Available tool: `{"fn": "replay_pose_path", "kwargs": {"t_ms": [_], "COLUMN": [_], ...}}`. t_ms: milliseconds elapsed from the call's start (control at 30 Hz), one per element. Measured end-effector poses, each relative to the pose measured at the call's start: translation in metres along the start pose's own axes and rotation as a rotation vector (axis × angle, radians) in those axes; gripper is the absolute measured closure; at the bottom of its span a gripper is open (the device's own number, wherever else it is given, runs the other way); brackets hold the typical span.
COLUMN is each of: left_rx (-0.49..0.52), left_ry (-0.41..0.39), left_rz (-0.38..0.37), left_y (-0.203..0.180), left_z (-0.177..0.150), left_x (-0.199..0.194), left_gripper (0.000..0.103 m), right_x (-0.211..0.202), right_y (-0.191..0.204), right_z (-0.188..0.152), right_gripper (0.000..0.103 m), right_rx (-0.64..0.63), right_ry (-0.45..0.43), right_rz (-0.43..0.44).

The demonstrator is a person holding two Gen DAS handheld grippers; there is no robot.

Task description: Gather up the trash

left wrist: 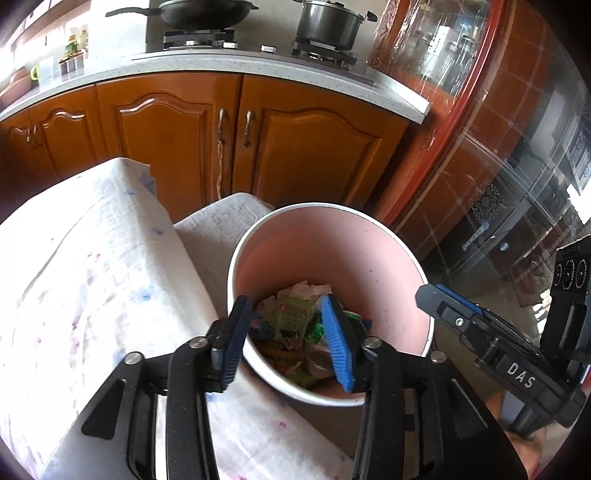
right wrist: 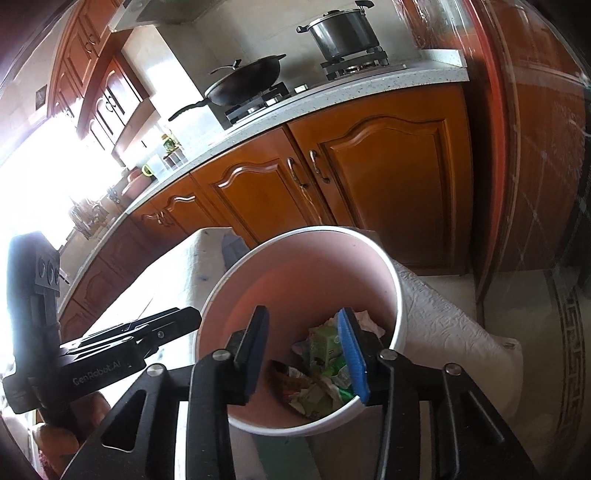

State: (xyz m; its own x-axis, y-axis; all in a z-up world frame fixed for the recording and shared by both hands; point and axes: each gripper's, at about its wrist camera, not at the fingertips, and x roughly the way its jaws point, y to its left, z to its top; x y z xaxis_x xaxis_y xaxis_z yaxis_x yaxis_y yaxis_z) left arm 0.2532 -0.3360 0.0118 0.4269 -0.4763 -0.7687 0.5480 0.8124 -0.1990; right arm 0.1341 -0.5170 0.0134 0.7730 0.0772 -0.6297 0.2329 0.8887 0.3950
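Orange wooden cupboards fill the back of the kitchen, with a black pan and a shiny pot on the stove at the top of the frame. Lower down, a white cloth covers the table, and a pink bin stands just beside it in the middle of both views. Trash lies at the bottom of the bin: green wrappers and some crumpled paper. The left gripper hangs over the bin with its blue pads spread apart and nothing between them. The right gripper hangs over the bin too, spread and holding nothing. Both grippers are close together, so they could bump each other. One could also knock the bin's rim and tip it, and then the trash would spill out.
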Motion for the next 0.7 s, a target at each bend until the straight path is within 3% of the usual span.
{"fn": "replay_pose_path", "kwargs": {"t_ms": [100, 167, 300, 333, 367, 500, 700], "left_rx": [-0.009, -0.014, -0.016, -0.015, -0.016, -0.027, -0.064], "left_ry": [-0.013, -0.025, -0.054, -0.063, -0.074, -0.102, -0.126], "left_rz": [0.011, 0.017, 0.036, 0.044, 0.054, 0.073, 0.073], "left_y": [0.005, 0.008, 0.011, 0.012, 0.014, 0.02, 0.034], "left_z": [-0.006, -0.01, -0.018, -0.021, -0.024, -0.035, -0.053], "left_x": [-0.009, -0.015, -0.03, -0.034, -0.039, -0.054, -0.072], "left_gripper": [0.048, 0.045, 0.035, 0.028, 0.023, 0.019, 0.017], "right_x": [-0.006, -0.011, -0.02, -0.022, -0.024, -0.032, -0.041], "right_y": [0.004, 0.008, 0.016, 0.018, 0.019, 0.027, 0.04], "right_z": [-0.003, -0.007, -0.013, -0.015, -0.016, -0.023, -0.036], "right_gripper": [0.059, 0.051, 0.023, 0.018, 0.017, 0.008, 0.008], "right_rx": [0.008, 0.011, 0.013, 0.016, 0.019, 0.021, 0.016], "right_ry": [-0.015, -0.027, -0.05, -0.058, -0.064, -0.083, -0.097], "right_rz": [0.015, 0.025, 0.048, 0.055, 0.058, 0.077, 0.097]}}
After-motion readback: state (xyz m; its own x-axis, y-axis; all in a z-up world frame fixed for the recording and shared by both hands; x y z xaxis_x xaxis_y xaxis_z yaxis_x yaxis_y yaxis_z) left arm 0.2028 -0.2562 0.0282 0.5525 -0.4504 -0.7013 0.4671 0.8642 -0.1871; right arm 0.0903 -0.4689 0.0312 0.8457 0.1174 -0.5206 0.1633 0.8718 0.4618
